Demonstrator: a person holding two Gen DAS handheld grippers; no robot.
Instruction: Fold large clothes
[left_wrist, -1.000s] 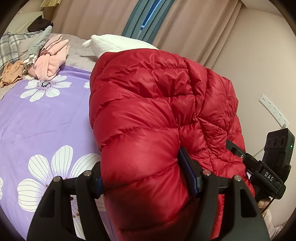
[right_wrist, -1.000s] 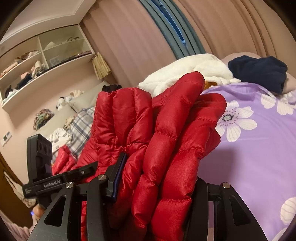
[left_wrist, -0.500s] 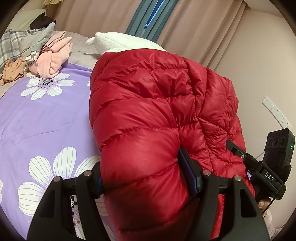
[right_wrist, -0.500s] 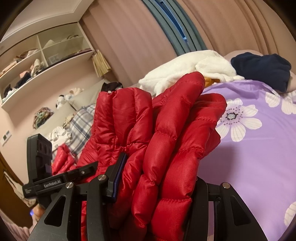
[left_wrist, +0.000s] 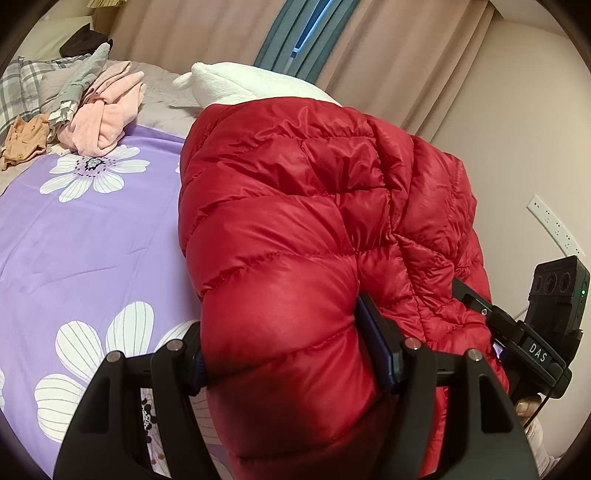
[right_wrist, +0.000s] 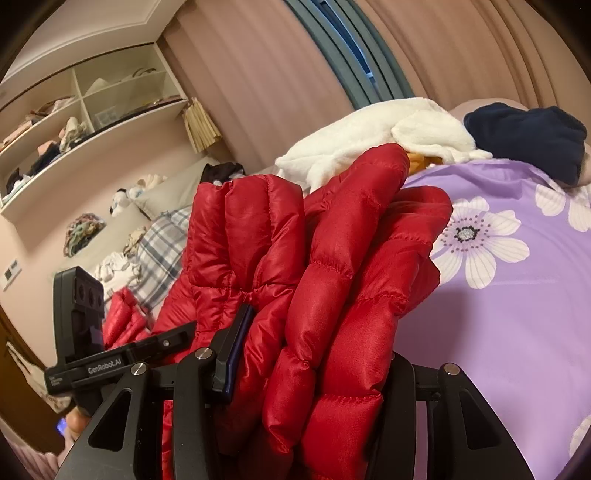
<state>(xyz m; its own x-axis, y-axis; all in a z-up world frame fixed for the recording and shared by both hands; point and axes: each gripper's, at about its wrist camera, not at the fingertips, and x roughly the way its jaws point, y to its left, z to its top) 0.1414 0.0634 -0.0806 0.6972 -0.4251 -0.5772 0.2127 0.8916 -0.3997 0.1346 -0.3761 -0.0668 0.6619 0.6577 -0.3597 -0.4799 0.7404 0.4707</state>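
Tools both clamp the red puffer jacket (left_wrist: 295, 229): left tool (left_wrist: 291, 354), right tool (right_wrist: 310, 354), above the purple bed (left_wrist: 92, 236).

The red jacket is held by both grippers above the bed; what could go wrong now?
1. The jacket is puffy and shiny; it may slip from the left gripper or the right gripper.
2. If lowered carelessly, it could land on the white fleece and lose its fold.
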